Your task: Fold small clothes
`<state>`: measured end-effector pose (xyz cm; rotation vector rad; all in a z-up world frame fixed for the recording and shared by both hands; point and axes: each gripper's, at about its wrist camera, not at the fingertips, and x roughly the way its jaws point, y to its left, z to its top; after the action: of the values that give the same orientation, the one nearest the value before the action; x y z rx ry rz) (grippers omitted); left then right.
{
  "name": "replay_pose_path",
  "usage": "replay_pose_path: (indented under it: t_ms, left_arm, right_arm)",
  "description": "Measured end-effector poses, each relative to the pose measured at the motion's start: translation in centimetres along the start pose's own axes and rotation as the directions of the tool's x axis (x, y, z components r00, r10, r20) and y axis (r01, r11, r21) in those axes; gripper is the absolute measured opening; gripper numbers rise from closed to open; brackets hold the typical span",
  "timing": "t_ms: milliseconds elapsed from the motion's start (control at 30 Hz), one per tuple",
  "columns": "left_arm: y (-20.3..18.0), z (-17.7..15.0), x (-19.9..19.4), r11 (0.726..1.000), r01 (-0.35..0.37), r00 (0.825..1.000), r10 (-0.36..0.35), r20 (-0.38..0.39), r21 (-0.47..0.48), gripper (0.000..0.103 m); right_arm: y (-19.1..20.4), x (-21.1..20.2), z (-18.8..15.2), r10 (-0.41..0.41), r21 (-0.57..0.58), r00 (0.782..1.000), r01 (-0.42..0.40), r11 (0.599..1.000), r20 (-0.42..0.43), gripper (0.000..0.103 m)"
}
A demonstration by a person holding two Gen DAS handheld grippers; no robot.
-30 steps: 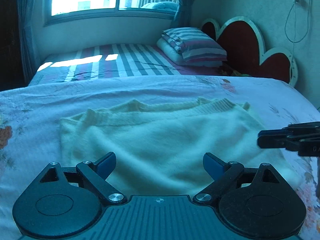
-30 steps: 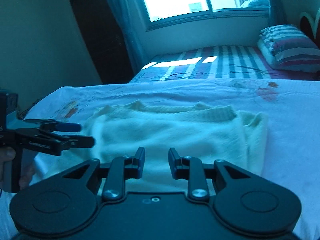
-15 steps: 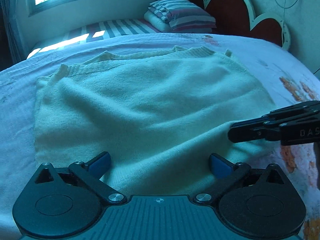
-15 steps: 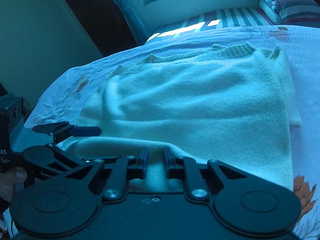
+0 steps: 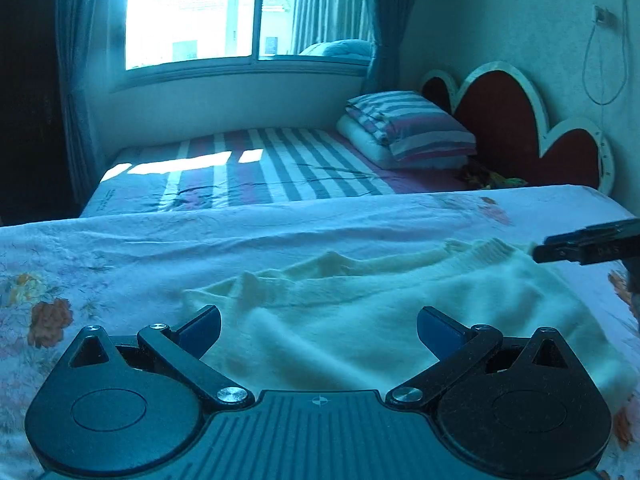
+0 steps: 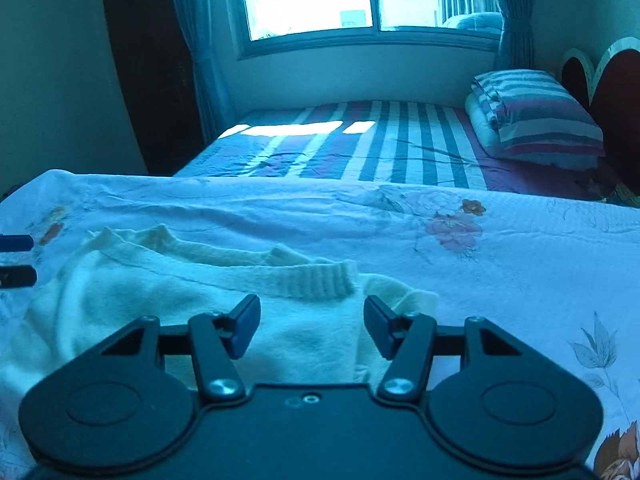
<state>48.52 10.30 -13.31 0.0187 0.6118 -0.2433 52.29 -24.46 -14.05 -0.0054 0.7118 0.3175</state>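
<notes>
On the near bed, under a floral-printed white sheet (image 5: 120,248), the left wrist view shows a cream knitted sweater (image 5: 360,320), folded, with its ribbed edge toward the window. The left gripper (image 5: 319,326) hangs over the sweater's near part with its blue-padded jaws spread as wide as they go and nothing between the pads. At the right edge the black right gripper (image 5: 588,246) juts in beside the sweater's far corner; faint letters on its side are too blurred to read. Beyond lie a striped mattress (image 5: 260,168), a striped pillow (image 5: 412,128) and a red heart-shaped headboard (image 5: 496,120). Half a second ago this camera sat low and close over the knit; now it stands back, and the sweater fills less of the picture.

In the right wrist view, the right gripper (image 6: 311,325) is over the sweater (image 6: 200,320) near its ribbed band (image 6: 316,280). Its jaws are opening, about half apart, the pads clear of the cloth, where half a second ago they were nearly together over a fold. The left gripper's finger tips (image 6: 16,244) show at the left edge. No writing is legible here.
</notes>
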Motion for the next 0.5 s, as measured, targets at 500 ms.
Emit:
replay_pose_path:
  t_ms: [500]
  left_arm:
    - [3.9,0.7,6.8,0.991,0.096,0.989,-0.106,-0.104,-0.094,0.103]
  right_arm:
    - [-2.0,2.6,-1.5,0.051,0.134,0.998,-0.044,0.99,-0.043,0.044]
